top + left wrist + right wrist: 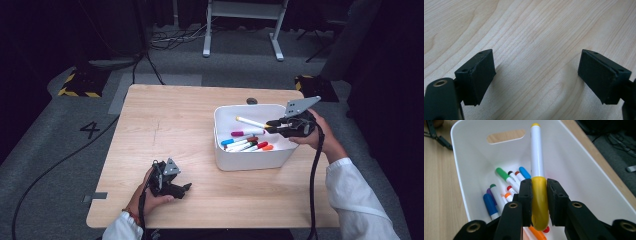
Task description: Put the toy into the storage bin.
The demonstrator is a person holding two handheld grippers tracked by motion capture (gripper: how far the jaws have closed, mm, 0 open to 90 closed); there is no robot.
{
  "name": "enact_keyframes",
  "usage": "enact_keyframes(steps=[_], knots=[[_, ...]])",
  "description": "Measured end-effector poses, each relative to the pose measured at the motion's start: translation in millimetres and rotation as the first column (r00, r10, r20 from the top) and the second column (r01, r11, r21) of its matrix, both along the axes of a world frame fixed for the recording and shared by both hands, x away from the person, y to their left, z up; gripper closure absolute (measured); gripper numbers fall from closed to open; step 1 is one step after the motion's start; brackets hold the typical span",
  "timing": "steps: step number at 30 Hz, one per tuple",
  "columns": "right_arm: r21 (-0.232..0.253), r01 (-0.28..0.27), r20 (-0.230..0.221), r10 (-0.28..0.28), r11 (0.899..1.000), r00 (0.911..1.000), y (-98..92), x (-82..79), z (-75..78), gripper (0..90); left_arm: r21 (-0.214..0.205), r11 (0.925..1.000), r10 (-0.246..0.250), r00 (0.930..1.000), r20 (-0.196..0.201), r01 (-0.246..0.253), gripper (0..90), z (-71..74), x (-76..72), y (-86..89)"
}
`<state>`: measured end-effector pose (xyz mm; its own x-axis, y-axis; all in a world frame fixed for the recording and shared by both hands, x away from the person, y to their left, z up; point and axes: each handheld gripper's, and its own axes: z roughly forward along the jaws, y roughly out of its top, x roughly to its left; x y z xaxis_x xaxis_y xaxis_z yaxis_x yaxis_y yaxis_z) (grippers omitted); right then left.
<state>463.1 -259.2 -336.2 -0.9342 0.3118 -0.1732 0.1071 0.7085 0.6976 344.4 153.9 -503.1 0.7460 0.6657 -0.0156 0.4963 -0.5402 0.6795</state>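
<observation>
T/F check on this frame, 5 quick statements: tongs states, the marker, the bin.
1. The right tongs are shut on the yellow marker. True.
2. The left tongs hold a blue marker. False: their jaws stand open over the bare wooden table, nothing between them.
3. The yellow marker is held by its cap end, over the white bin. True.
4. The white bin is empty. False: several markers lie in it, among them a green-capped marker.
5. The white bin sits on the floor. False: it stands on the wooden table, on the right-hand side in the high view.
</observation>
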Motion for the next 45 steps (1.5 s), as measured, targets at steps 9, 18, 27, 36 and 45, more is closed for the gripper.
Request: enact_keyframes(steps=[9,18,27,36,45], knots=[[-0.162,-0.1,-0.092,0.085,0.982,0.992,24.7,6.2,-15.1,75.4,-0.001,1.0,0.0,1.0,-0.001,0.0,14.4,0.0,0.0,0.0],[-0.292,-0.182,-0.183,0.132,0.939,0.9742,38.6,8.7,-29.2,75.4,0.001,1.0,0.0,1.0,0.001,0.0,14.4,0.0,0.0,0.0],[-0.352,-0.208,-0.225,0.133,0.913,0.9653,44.8,6.0,-33.6,75.3,0.0,1.0,0.0,1.0,0.0,0.0,14.4,0.0,0.0,0.0],[-0.337,-0.192,-0.223,0.121,0.922,0.9674,43.5,3.5,-33.6,73.8,0.001,1.0,0.001,1.0,0.002,-0.001,14.4,0.0,0.0,0.0],[-0.251,-0.127,-0.153,0.091,0.96,0.9841,35.2,1.7,-28.5,64.0,0.001,1.0,0.0,1.0,0.001,0.0,14.4,0.0,0.0,0.0]])
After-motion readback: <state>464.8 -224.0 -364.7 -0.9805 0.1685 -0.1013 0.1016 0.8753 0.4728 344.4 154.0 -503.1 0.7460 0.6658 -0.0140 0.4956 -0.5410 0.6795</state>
